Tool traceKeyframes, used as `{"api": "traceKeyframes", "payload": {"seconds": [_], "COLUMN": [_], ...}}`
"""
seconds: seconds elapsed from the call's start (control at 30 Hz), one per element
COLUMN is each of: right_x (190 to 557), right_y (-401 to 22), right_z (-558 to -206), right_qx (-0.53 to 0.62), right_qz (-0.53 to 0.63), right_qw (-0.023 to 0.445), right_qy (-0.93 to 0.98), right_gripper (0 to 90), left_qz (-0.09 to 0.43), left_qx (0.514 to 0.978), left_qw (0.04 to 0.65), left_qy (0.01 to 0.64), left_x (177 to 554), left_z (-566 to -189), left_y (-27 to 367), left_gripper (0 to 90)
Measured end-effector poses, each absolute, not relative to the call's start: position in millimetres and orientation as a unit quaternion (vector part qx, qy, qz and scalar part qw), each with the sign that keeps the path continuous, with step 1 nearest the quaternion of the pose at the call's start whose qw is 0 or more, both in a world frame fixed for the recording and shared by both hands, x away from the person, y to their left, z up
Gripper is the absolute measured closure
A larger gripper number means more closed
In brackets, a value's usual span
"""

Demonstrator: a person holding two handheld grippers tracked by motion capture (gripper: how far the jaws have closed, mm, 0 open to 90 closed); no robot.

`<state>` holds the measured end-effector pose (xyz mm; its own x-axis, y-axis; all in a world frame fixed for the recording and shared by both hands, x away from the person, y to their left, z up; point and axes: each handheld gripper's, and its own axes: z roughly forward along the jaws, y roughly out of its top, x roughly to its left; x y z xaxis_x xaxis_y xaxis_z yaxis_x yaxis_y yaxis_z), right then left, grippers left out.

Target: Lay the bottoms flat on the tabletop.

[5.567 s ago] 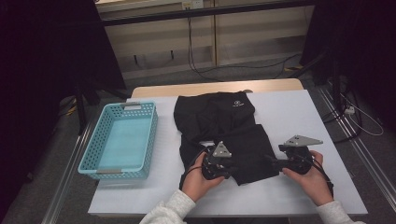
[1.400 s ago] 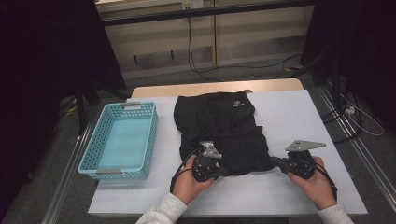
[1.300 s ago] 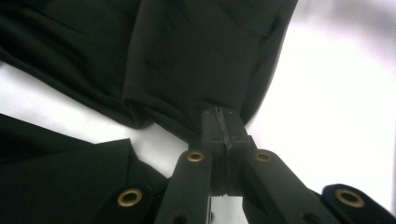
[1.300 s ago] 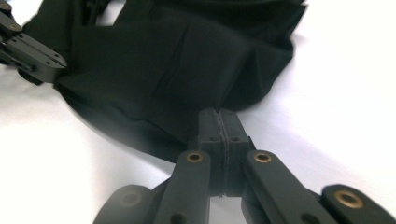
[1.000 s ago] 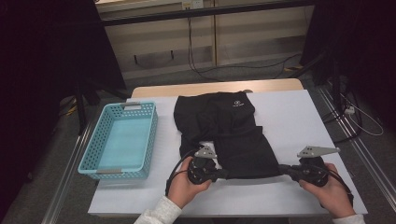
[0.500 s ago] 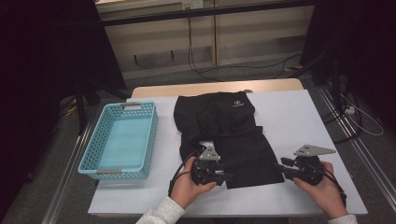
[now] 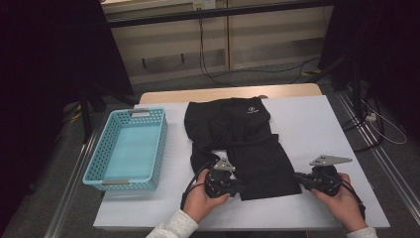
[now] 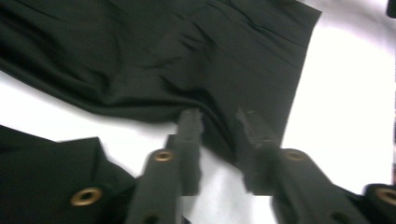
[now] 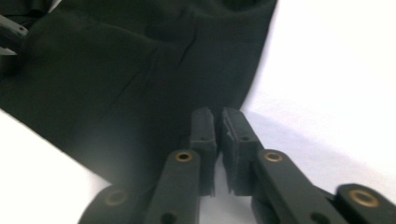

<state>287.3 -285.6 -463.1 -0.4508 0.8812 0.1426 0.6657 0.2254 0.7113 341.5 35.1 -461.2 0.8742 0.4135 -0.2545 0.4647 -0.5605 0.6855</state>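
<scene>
1. At the lower centre of the high view, the left gripper (image 7: pixel 236 187) sits at the near left corner of the black garment (image 7: pixel 247 144). Its jaws have just been closing; in the left gripper view they stand a little apart, tips (image 8: pixel 218 122) at the cloth's hem, and blur keeps me from saying whether they pinch it.
2. At the lower right of the high view, the right gripper (image 7: pixel 300 179) lies at the near right corner. In the right gripper view its jaws (image 9: pixel 215 122) have just been closing and are all but together, at the cloth's edge; cloth between them seems likely.
3. The garment lies partly folded on the white table (image 7: pixel 327 119), mid-frame; its near flap looks doubled over.
4. Left to do, by my judgement: further folds, then likely a move to the empty blue basket (image 7: pixel 148 115) at the left.
</scene>
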Motion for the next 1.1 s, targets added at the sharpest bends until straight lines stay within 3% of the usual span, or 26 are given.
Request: {"api": "traceKeyframes", "payload": {"seconds": [0.17, 1.1], "right_x": [285.4, 244.2], "right_y": [-285.2, -292.1], "right_z": [-462.5, -459.1], "right_qx": [0.497, 0.487], "right_qz": [0.367, 0.375], "right_qw": [0.139, 0.089], "right_qy": [0.774, 0.784], "right_gripper": [89.9, 90.0], "left_qz": [-0.048, -0.102], "left_qx": [0.884, 0.892], "left_qw": [0.393, 0.379], "left_qy": [0.249, 0.224], "left_x": [342.5, 325.9], "left_z": [-461.4, -448.7], "left_y": [35.6, 44.0], "left_gripper": [87.1, 88.7]}}
